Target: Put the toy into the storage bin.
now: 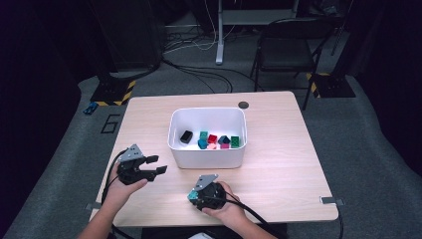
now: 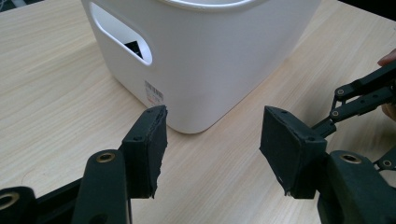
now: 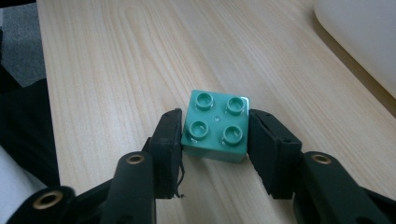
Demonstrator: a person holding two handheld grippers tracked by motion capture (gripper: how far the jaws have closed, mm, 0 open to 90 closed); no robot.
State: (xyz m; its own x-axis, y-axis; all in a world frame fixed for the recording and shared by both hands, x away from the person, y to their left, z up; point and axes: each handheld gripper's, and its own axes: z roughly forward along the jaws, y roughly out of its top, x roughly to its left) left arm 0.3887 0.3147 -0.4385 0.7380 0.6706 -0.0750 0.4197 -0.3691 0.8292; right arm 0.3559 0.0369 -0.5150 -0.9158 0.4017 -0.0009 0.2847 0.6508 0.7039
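A teal four-stud brick (image 3: pixel 216 126) rests on the wooden table, and my right gripper (image 3: pixel 215 122) is shut on it, one black pad pressed against each side. From above, that brick (image 1: pixel 191 196) shows at the tip of the right gripper (image 1: pixel 194 195), near the table's front edge. My left gripper (image 1: pixel 158 165) hovers open at the front left with nothing between its pads (image 2: pixel 150 140). It points at the near corner of the white bin (image 2: pixel 205 56).
The white bin (image 1: pixel 208 154) stands mid-table and holds several bricks: black, teal, red, pink and green. A dark round grommet (image 1: pixel 243 105) sits behind it. Part of the right gripper's linkage (image 2: pixel 364 93) shows at the right edge. A chair (image 1: pixel 286 50) stands beyond the table.
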